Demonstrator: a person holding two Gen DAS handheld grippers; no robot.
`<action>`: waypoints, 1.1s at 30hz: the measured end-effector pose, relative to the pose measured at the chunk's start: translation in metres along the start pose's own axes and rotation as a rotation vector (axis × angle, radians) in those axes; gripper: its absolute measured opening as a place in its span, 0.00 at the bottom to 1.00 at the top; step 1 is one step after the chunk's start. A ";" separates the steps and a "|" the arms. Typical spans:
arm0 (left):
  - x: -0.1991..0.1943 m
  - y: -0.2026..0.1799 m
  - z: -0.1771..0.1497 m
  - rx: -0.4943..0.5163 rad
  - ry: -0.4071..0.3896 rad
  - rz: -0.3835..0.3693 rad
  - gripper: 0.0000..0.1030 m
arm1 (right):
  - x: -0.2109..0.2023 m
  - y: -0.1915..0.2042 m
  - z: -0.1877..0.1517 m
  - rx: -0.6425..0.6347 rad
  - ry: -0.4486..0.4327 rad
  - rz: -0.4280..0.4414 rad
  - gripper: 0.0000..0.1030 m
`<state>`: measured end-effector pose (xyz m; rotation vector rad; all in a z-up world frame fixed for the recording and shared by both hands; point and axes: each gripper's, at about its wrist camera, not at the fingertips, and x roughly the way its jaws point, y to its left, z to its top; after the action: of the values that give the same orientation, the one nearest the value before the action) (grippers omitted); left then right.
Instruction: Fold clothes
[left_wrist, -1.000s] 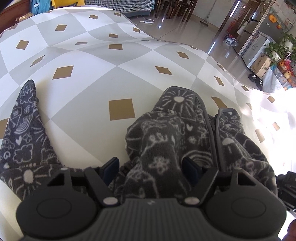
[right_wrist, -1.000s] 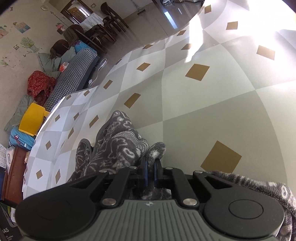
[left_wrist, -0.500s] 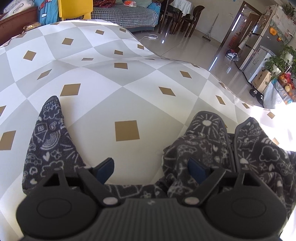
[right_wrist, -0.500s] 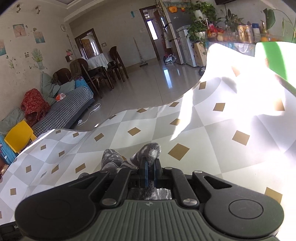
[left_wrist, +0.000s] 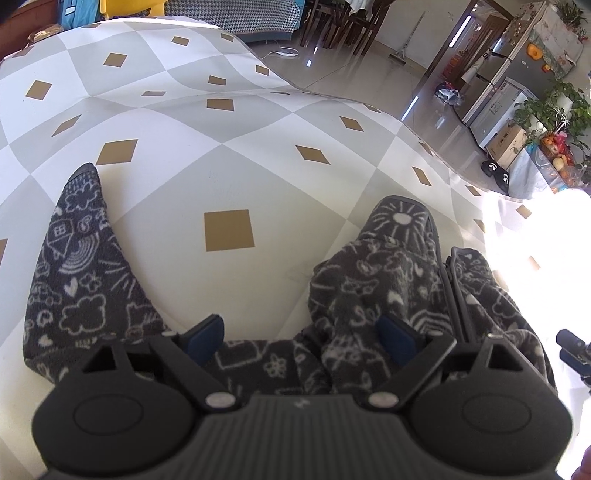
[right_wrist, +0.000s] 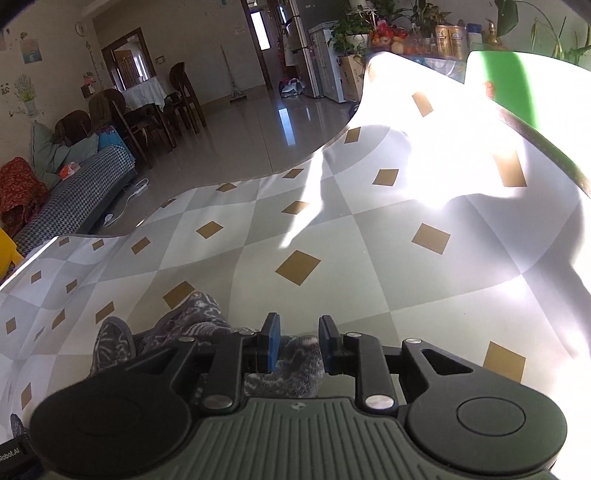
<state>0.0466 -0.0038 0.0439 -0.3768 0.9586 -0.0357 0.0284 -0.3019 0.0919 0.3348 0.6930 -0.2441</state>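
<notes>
Left wrist view. My left gripper (left_wrist: 297, 332) has its fingers spread wide, holding nothing; the blue pads (left_wrist: 205, 334) stand well apart. Beneath and ahead of them lies the dark grey fleece garment (left_wrist: 369, 291), printed with white doodles, on the table covered by a checked cloth (left_wrist: 229, 170) of white and grey squares with tan diamonds. One narrow part of the garment (left_wrist: 79, 258) runs up the left of the frame to a point; a bunched, thicker part rises at the right, with a dark trimmed edge beside it. A strip of the same fabric joins the two just in front of the gripper body. Bare cloth shows between the spread fingers. Beyond the table edge are a glossy floor, a refrigerator (left_wrist: 517, 74) and potted plants.

Right wrist view. My right gripper (right_wrist: 298, 341) is partly parted; a fold of the garment (right_wrist: 295, 363) sits between the fingers, but I cannot tell whether the pads touch it. More of the garment lies heaped to the left of the gripper on the checked cloth (right_wrist: 369, 236). Strong sunlight washes the right side of the table. In the background stand dining chairs (right_wrist: 181, 96) and a sofa (right_wrist: 74, 195).
</notes>
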 end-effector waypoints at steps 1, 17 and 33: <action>-0.001 -0.001 -0.001 0.007 -0.002 -0.007 0.88 | -0.002 0.002 0.000 -0.005 -0.004 0.016 0.22; 0.000 0.004 -0.016 0.104 0.041 -0.074 0.88 | 0.000 0.089 -0.027 -0.250 0.140 0.404 0.28; -0.003 0.021 -0.026 0.163 0.081 -0.157 0.88 | 0.025 0.151 -0.062 -0.456 0.319 0.552 0.33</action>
<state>0.0212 0.0089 0.0262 -0.3011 0.9970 -0.2725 0.0605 -0.1423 0.0644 0.1161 0.9156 0.4976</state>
